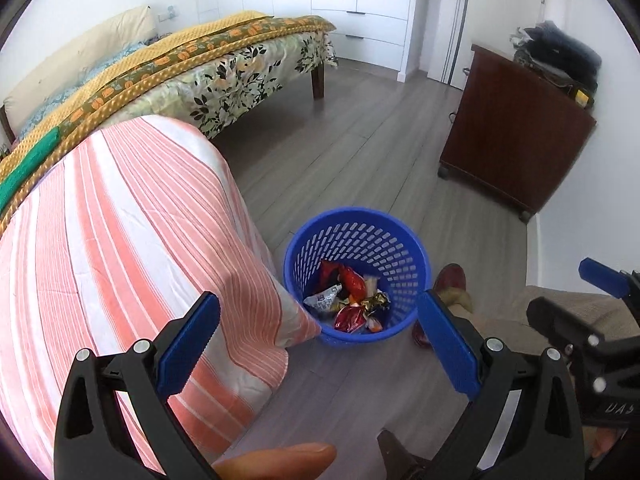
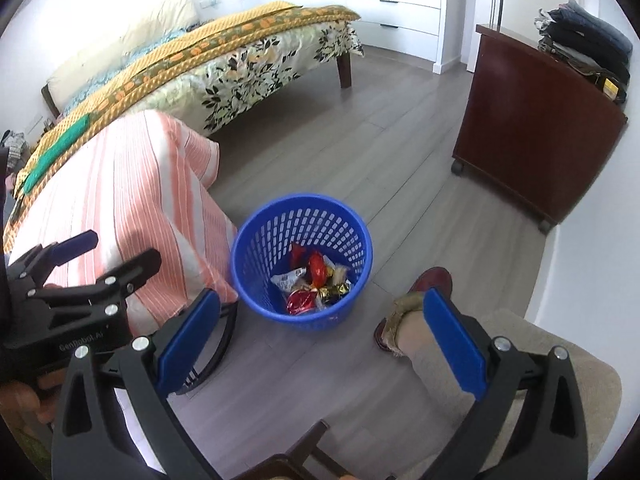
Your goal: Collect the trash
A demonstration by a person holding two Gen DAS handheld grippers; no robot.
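Blue perforated bin point(image 1: 357, 272) stands on grey plank floor point(image 1: 348, 152), lower centre of both views, just beside the draped pink-striped cloth point(image 1: 132, 240). Crumpled wrappers point(image 1: 352, 300), red, gold and white, lie in its bottom. Left gripper point(image 1: 318, 334): fingers spread wide, nothing held. Right gripper point(image 2: 320, 330): fingers likewise wide apart, empty. Brown cabinet point(image 2: 536, 128) at right of frame; bed point(image 2: 240, 68) upper left.

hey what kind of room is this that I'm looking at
Most likely a bedroom at home: a bed with a floral cover, white built-in wardrobes along the far wall, and a dark wooden cabinet with folded clothes stacked on top.
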